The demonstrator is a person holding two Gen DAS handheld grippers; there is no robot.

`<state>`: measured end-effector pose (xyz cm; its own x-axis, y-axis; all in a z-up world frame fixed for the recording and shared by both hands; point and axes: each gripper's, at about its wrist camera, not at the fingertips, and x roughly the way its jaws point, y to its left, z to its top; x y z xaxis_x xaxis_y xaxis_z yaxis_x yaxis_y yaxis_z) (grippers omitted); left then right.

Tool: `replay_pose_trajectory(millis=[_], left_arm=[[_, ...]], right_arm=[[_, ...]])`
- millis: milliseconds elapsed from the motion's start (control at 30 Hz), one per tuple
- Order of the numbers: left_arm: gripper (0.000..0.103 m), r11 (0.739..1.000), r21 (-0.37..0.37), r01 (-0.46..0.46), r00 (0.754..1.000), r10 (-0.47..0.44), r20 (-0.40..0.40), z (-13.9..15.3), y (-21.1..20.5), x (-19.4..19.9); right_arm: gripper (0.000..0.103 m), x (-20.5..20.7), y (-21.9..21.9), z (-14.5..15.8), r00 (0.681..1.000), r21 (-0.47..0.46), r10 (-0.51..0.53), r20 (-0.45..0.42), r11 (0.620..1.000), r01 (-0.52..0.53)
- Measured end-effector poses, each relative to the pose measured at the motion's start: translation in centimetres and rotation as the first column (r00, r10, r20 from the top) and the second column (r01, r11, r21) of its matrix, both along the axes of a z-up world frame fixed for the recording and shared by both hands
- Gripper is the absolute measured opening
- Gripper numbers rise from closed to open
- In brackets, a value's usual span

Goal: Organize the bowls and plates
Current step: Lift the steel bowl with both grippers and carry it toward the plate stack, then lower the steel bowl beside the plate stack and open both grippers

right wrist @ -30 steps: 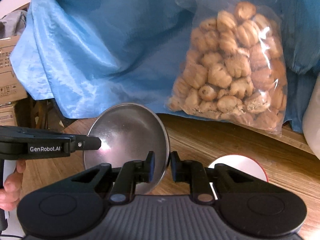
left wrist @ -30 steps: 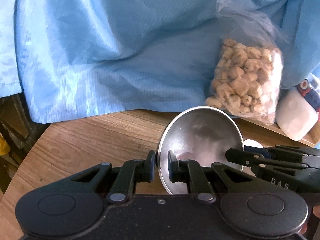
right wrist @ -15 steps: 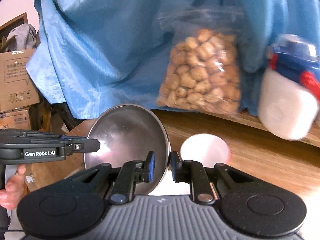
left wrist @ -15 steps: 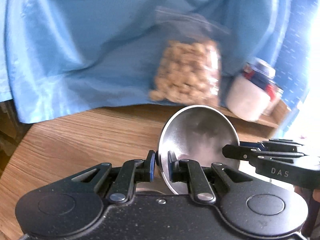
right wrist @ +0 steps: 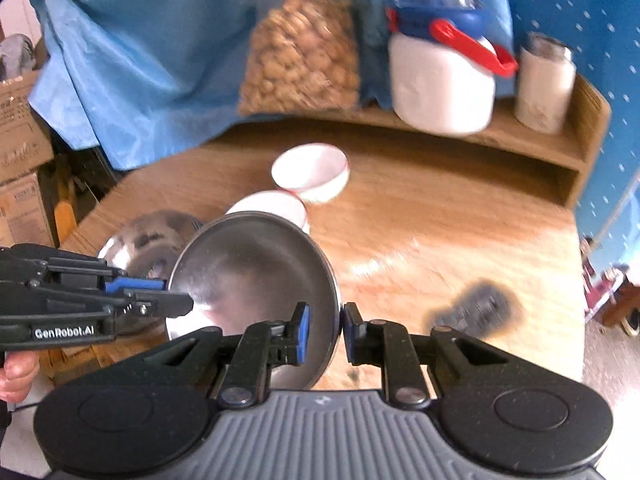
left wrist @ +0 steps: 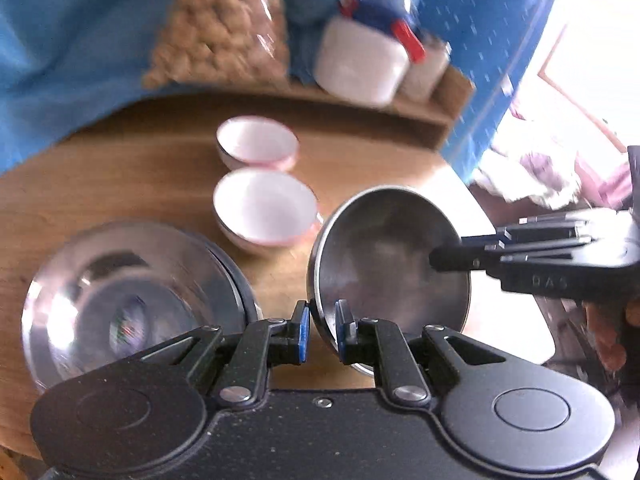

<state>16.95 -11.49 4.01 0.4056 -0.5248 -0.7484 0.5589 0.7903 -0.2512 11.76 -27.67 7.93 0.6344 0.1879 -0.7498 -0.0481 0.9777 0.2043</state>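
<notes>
On the left we see a large steel bowl (left wrist: 128, 300) resting on the wooden table (right wrist: 440, 232), 2 white bowls (left wrist: 266, 210) beyond it. Our left gripper (left wrist: 319, 332) and right gripper (right wrist: 323, 332) each pinch the rim of a smaller steel bowl (right wrist: 256, 280), held tilted above the table's near right.

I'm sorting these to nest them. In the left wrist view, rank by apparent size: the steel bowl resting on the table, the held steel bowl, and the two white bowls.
1. Resting steel bowl, largest, though nearest the camera.
2. Held steel bowl.
3. Nearer white bowl.
4. Farther white bowl, smallest; distance may account for that.
</notes>
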Motion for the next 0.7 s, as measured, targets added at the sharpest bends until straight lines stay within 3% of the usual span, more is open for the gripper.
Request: replay_pose_trajectory(millis=[133,467,700], left_arm=[[0.013,0.999,0.029,0.031,0.998,-0.03,-0.056,-1.3,-0.6,-0.4],[0.017,0.998,0.05,0.021,0.998,-0.018,-0.065,-1.2,-0.5,0.0],[0.021,0.993,0.108,0.043,0.995,-0.053,0.088,0.5,-0.4,-0.7]], right_arm=[[0.021,-1.0,-0.7,-0.5,1.0,0.003,0.004,-0.03,1.0,-0.004],[0.024,0.3,-0.7,-1.2,0.998,0.003,0.041,-0.055,0.999,-0.041],[0.026,0.6,-0.9,-1.6,0.999,-0.029,0.046,-0.025,0.998,-0.047]])
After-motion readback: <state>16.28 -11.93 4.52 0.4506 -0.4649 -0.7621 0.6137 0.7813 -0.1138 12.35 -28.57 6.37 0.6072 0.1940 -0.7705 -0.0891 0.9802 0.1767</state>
